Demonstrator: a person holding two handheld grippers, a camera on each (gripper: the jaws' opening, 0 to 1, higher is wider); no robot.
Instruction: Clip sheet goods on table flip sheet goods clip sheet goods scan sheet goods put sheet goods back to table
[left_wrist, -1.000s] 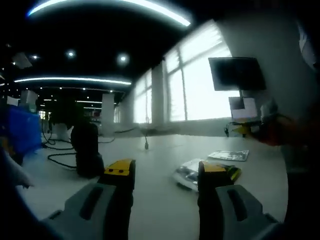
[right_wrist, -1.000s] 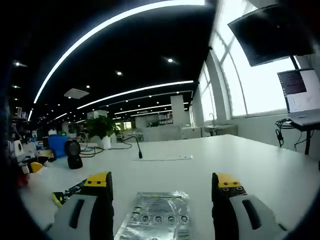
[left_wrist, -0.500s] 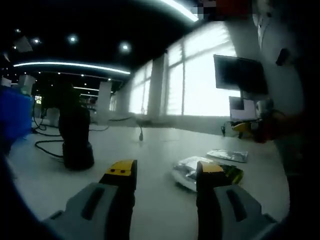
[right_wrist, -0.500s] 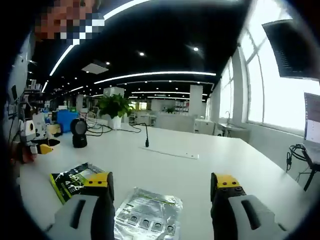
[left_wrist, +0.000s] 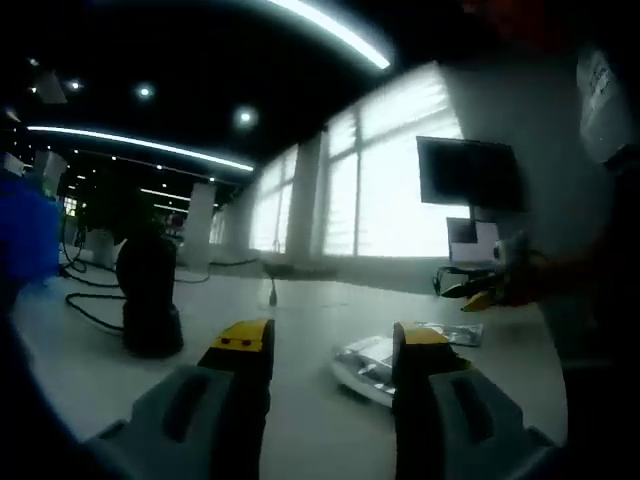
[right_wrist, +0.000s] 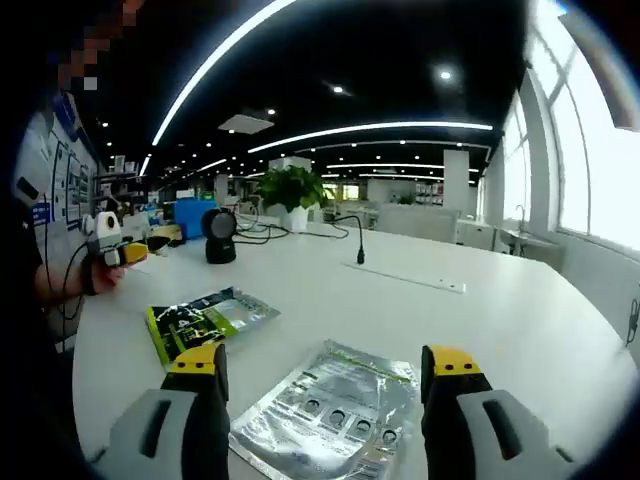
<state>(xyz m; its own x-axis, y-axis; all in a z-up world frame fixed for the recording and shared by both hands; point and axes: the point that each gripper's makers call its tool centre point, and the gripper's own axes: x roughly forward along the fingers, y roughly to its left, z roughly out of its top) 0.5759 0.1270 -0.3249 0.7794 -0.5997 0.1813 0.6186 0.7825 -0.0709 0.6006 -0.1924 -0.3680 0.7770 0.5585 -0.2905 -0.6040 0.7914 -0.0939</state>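
A silver sheet packet (right_wrist: 335, 410) lies flat on the white table (right_wrist: 500, 320), just ahead of and between the jaws of my right gripper (right_wrist: 325, 365), which is open and holds nothing. To its left lies a green and black packet (right_wrist: 205, 318). My left gripper (left_wrist: 330, 345) is open and empty, low over the table. Beyond its right jaw lie a silver packet (left_wrist: 362, 360) and a smaller silver packet (left_wrist: 452, 332). The left gripper (right_wrist: 108, 245) also appears at the far left of the right gripper view, held in a hand.
A black stand scanner (left_wrist: 148, 308) stands on the table, left of my left gripper; the scanner (right_wrist: 220, 236) is far left in the right gripper view. A gooseneck microphone (right_wrist: 356, 245), a paper strip (right_wrist: 410, 280), cables and a blue bin (right_wrist: 190, 212) sit farther back. A dark monitor (left_wrist: 468, 175) hangs by the windows.
Both cameras have moved. The right gripper view has swung left, so the green packet and the hand with the other gripper show more fully. Both grippers stay open and the packets lie still.
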